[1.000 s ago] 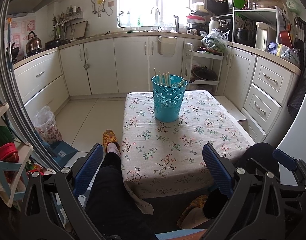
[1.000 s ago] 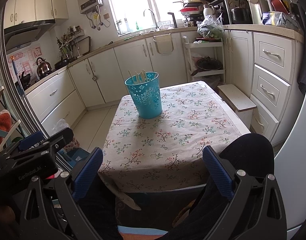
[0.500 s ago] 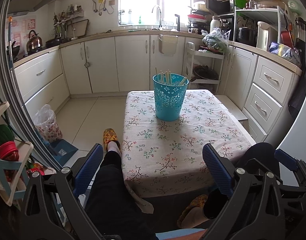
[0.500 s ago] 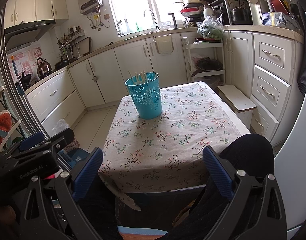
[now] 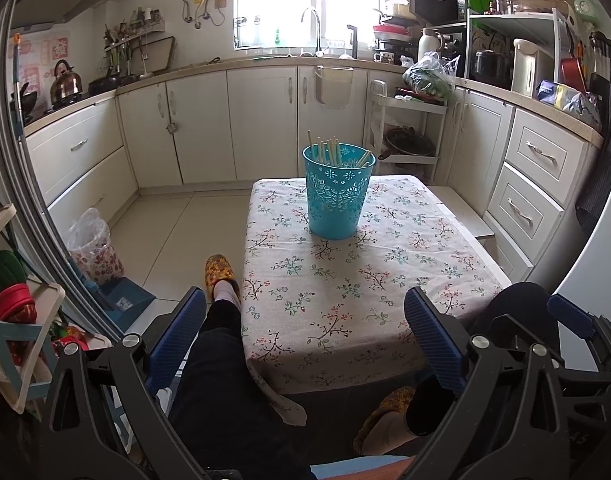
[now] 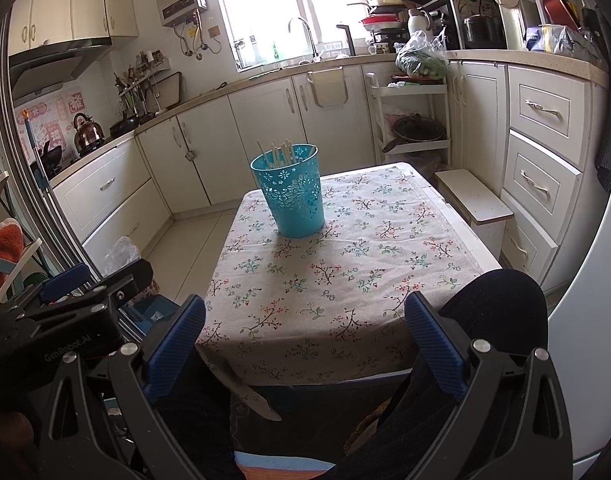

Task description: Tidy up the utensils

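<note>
Chopsticks (image 5: 328, 151) all stand bundled in the teal perforated bucket (image 5: 337, 196) on the far half of the bench (image 5: 345, 292); I see none loose on the floral cloth, so I judge sorting finished or unstarted. My left gripper (image 5: 305, 334) and right gripper (image 6: 305, 332) hang before the near edge, fingers spread, holding nothing. My knees crowd the near edge; nothing blocks the bucket.

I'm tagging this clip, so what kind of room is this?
A home kitchen, most likely: a sink faucet under the window, a kettle on the stove, and white cabinets along the counter.
</note>
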`<state>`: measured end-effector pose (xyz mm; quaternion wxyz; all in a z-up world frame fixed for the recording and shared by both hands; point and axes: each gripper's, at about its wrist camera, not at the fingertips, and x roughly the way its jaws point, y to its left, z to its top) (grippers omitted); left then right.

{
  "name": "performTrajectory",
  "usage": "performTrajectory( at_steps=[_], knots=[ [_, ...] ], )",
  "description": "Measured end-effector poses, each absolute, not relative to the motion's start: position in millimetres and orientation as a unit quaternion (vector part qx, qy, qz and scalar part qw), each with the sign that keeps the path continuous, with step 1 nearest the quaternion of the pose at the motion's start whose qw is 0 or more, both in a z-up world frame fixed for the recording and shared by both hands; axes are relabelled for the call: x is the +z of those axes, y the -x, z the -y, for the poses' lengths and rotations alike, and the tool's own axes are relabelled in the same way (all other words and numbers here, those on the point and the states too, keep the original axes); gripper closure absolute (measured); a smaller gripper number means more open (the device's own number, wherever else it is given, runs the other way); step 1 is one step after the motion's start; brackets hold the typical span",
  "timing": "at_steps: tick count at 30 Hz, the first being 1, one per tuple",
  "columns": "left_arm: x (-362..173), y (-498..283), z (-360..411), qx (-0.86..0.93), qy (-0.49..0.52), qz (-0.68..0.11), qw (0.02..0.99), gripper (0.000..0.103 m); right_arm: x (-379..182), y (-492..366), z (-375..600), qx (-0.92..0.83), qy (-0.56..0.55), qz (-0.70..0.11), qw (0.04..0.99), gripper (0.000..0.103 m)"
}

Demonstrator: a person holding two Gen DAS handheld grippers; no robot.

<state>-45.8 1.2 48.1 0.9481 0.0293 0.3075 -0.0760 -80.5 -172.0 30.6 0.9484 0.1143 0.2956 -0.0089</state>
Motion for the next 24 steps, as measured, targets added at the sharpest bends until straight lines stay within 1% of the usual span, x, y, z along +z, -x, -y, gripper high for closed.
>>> performTrajectory(
  at_steps=[16, 24],
  knots=[
    [48.4, 35.9, -6.3, -0.076, -0.018, -0.303, 0.95, 0.008, 34.2, 79.3, 174.9, -0.004, -0.103, -0.284, 0.953, 0.008],
    [48.2, 16.4, -0.7, -0.099, -0.012, -0.303, 0.948, 0.008, 29.9, 65.2, 174.1, -0.001, -0.089, -0.286, 0.954, 0.008]
  ],
)
